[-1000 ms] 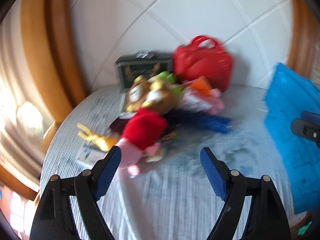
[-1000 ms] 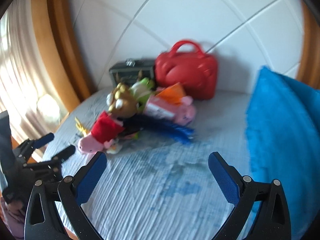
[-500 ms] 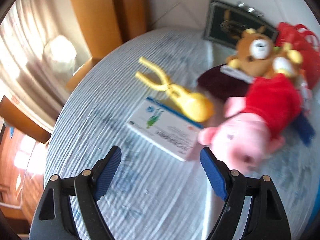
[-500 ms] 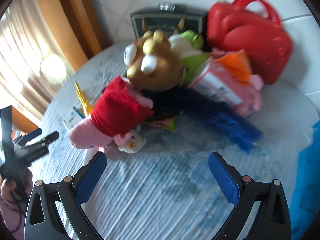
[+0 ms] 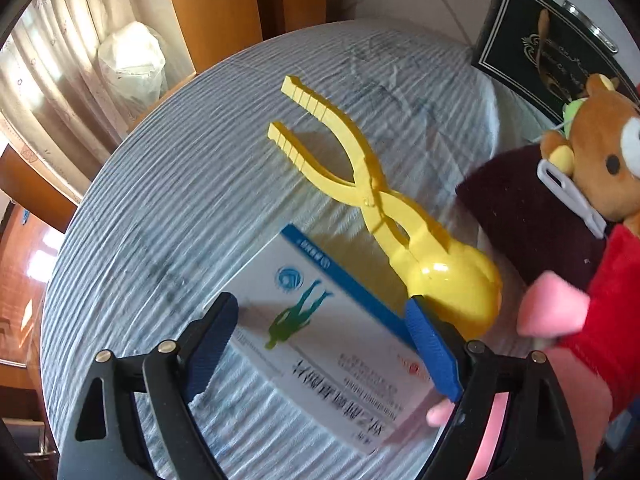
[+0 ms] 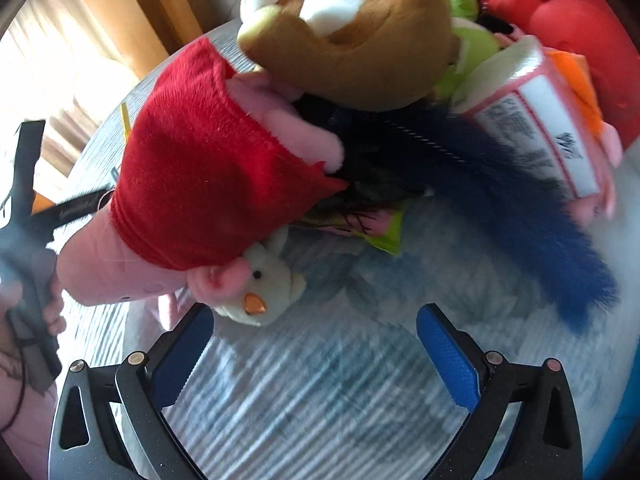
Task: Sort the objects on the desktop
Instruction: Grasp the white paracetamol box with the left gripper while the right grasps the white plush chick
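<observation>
In the left wrist view my left gripper (image 5: 324,344) is open, its blue pads on either side of a flat white and blue box (image 5: 320,328) lying on the striped tablecloth (image 5: 172,184). A yellow plastic tong-like scoop (image 5: 384,216) lies just beyond the box. In the right wrist view my right gripper (image 6: 316,344) is open and empty just in front of a pile of toys: a pink pig plush in a red dress (image 6: 192,184), a small white chick (image 6: 260,284), a brown bear plush (image 6: 352,28) and a dark blue furry tail (image 6: 540,216).
A dark box (image 5: 548,52) and a maroon cloth (image 5: 528,208) lie at the back right of the left view. A red bag (image 6: 568,20), a green frog (image 6: 468,32) and a pink carton (image 6: 540,120) sit behind the pile. Wooden frame and curtain stand left.
My left gripper has swung left and down from facing the pile until its pads flank the white box. My right gripper has moved in close to the toy pile.
</observation>
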### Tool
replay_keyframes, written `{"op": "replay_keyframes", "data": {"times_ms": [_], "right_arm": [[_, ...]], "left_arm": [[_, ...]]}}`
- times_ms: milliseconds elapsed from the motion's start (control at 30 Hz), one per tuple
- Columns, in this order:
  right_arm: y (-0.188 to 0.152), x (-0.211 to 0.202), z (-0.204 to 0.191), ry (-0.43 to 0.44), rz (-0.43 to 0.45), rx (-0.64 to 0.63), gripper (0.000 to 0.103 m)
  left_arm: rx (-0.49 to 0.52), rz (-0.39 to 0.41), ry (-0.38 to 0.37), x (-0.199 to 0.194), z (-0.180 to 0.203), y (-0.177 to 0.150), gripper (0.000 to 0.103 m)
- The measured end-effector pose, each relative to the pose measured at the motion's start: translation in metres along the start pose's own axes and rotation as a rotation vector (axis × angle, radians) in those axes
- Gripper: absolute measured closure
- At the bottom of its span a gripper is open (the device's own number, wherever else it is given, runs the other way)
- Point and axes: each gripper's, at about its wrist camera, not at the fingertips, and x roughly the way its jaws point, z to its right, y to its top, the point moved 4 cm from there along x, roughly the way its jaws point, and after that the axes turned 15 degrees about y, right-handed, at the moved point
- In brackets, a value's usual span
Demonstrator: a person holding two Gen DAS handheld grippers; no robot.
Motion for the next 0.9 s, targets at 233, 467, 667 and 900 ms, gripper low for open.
{"op": "replay_keyframes", "data": {"times_ms": [233,467,667,900], "right_arm": [[0.002,0.032,-0.007,0.008,-0.032,-0.054,0.0],[-0.005,0.04,-0.011,0.049,-0.039,-0.061,0.053],[-0.025,0.028,-0.013,0.031,-0.047,-0.084,0.057],[-0.059,0.005,-0.006,0.038,-0.065,-0.049,0.057]], "left_arm": [[0.068,0.021,0.123,0.013,0.014,-0.008,0.005],[0.055,-0.044,0.045,0.012,-0.007,-0.046,0.005],[0.019,-0.072,-0.019,0.011,-0.04,-0.084,0.003],[0.055,-0.065,-0.036,0.004,-0.049,-0.109,0.001]]}}
